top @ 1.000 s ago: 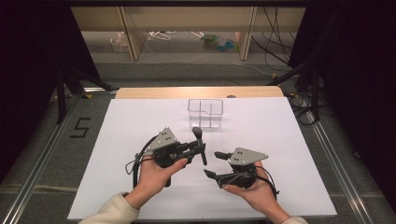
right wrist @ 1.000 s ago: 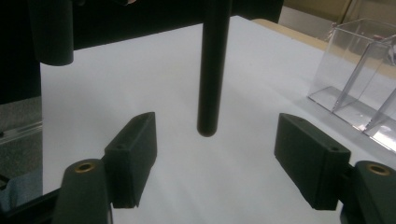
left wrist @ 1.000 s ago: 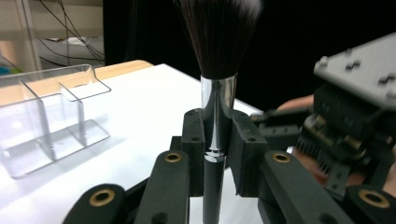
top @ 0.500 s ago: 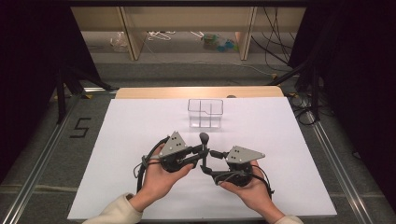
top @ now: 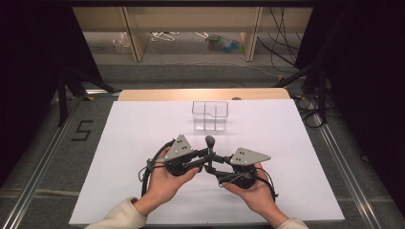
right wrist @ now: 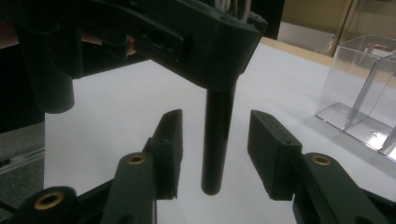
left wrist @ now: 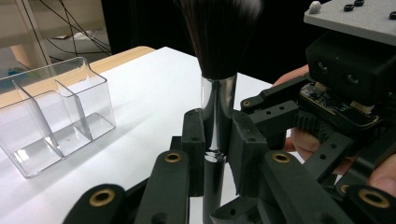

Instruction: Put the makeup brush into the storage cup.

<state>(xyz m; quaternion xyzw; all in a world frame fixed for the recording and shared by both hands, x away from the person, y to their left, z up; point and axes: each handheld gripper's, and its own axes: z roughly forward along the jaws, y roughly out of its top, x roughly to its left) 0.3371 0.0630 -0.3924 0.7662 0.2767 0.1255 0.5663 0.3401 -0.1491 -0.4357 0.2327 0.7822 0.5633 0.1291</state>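
Between the left gripper's [left wrist: 215, 144] jaws | makeup brush [left wrist: 217, 70] is standing upright, clamped at its handle | right gripper [right wrist: 215, 154] is gaping around the handle's lower end, not touching.

Table sheet [top: 143, 143] bright under overhead light, surroundings pretty dark. High view kinda soft. Glare on clear organizer [left wrist: 51, 116]; brush bristles [left wrist: 219, 32] blurry up close, shadows faint.
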